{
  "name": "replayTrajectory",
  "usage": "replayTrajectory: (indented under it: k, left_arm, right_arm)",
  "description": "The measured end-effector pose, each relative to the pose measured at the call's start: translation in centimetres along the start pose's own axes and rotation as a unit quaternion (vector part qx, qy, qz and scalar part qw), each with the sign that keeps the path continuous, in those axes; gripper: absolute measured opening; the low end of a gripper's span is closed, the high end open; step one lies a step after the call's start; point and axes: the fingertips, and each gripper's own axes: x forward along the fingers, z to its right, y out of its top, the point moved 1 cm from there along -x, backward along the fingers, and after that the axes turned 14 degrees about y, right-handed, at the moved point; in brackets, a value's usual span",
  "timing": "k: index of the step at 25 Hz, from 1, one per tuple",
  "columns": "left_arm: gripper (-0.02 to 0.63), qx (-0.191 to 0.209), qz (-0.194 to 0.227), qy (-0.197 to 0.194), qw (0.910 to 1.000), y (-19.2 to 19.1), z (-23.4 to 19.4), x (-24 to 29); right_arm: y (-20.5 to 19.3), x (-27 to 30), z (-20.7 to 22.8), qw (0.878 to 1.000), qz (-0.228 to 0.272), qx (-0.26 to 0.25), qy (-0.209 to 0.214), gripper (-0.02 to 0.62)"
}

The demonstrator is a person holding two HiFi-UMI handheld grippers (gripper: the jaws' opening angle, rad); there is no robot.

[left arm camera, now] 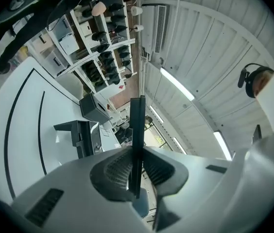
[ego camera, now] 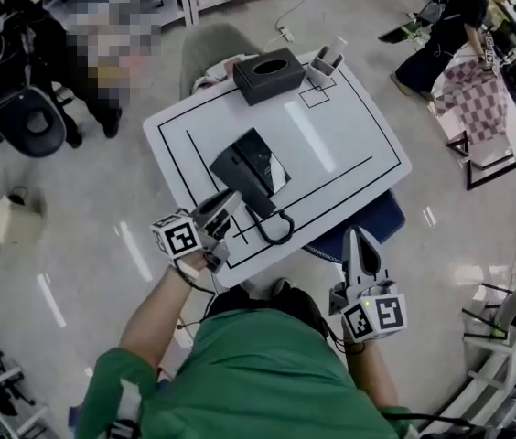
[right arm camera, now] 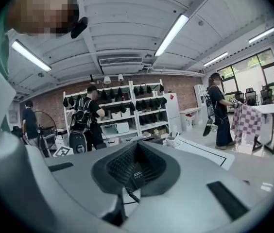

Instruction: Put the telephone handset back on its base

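At the near edge of the bench (ego camera: 331, 144), the left gripper (ego camera: 229, 201) has its fingers closed on the handset (ego camera: 244, 190). In the left gripper view, the handset (left arm camera: 137, 125) appears edge-on as a narrow dark slab. It is clamped between the two ribbed pads of the left gripper (left arm camera: 137, 152) and projects beyond the fingertips.

**Position of the handset.** In the head view, the handset lies along the near-left side of the base (ego camera: 260, 158). That view does not show whether the two touch. In the left gripper view, the base (left arm camera: 81, 137) stands on the bench (left arm camera: 25, 120) to the left of the handset, with a gap between them. The handset therefore appears to be held clear of the cradle, not seated. The cord (ego camera: 281, 231) loops on the bench just in front of the base.

**Right gripper.** The right gripper (ego camera: 357, 238) is off the near-right corner of the bench, well apart from the telephone. In the right gripper view, the fingers of the right gripper (right arm camera: 137, 147) are closed together and hold no part of the telephone.

**Task status (judgement).**
- Done: the handset is gripped and is near the base.
- Not yet done:
  1. Align the handset with the cradle.
  2. Lower it until it is seated.
  3. Open the left fingers and clear the gripper.
- Caution: keep the cord loop out from under the handset during seating.
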Motion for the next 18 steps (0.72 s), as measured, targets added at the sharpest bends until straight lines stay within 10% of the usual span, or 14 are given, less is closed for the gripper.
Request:
replayTrajectory:
  k: [18]
  left_arm:
    - [0.079, -0.01, -0.068, 0.026, 0.9973, -3.1, -6.8, 5.8]
  right_arm:
    - [-1.6, 1.3, 3.8, 0.999, -0.036, 0.02, 0.023, 0.021]
